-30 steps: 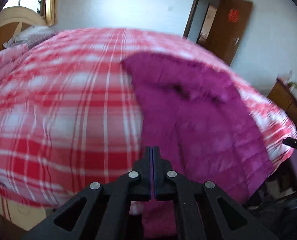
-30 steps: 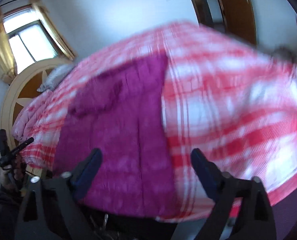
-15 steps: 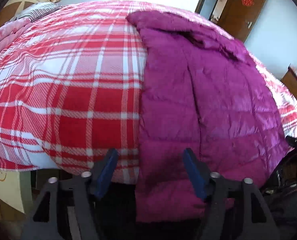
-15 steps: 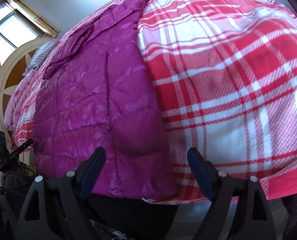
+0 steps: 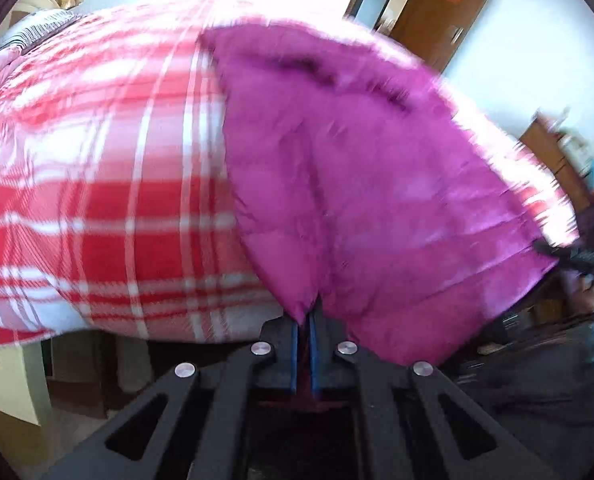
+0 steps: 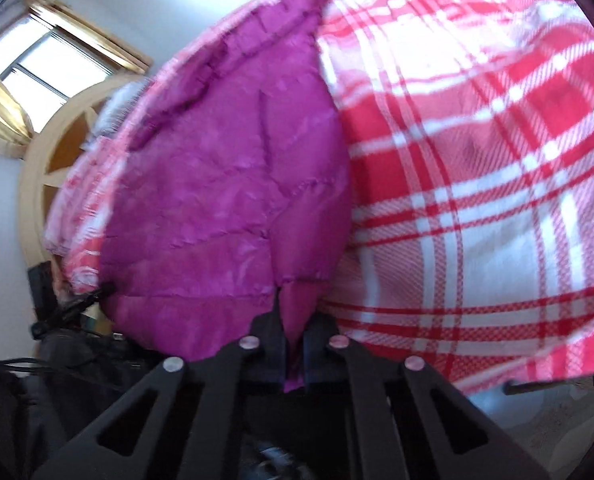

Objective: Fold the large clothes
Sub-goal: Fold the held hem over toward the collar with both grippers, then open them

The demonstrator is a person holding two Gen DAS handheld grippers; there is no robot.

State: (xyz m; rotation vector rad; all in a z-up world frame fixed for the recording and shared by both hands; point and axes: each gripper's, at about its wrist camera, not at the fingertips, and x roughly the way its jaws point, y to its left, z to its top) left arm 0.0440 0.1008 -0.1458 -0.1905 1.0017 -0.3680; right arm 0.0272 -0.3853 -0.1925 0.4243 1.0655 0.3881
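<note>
One magenta quilted jacket (image 5: pixel 361 184) spread on bed, over one red-and-white plaid blanket (image 5: pixel 97 184). Two grippers in play. Left gripper (image 5: pixel 305 320): fingers pinched tight on jacket's near hem, fabric bunched between them, plaid blanket off to their left. Right gripper (image 6: pixel 295 344): fingers clamped on same hem, tongue of magenta poking through between them, plaid blanket (image 6: pixel 477 184) to their right. One brown door (image 5: pixel 437 12) far beyond left fingers; one window (image 6: pixel 45 68) up left of right fingers.
</note>
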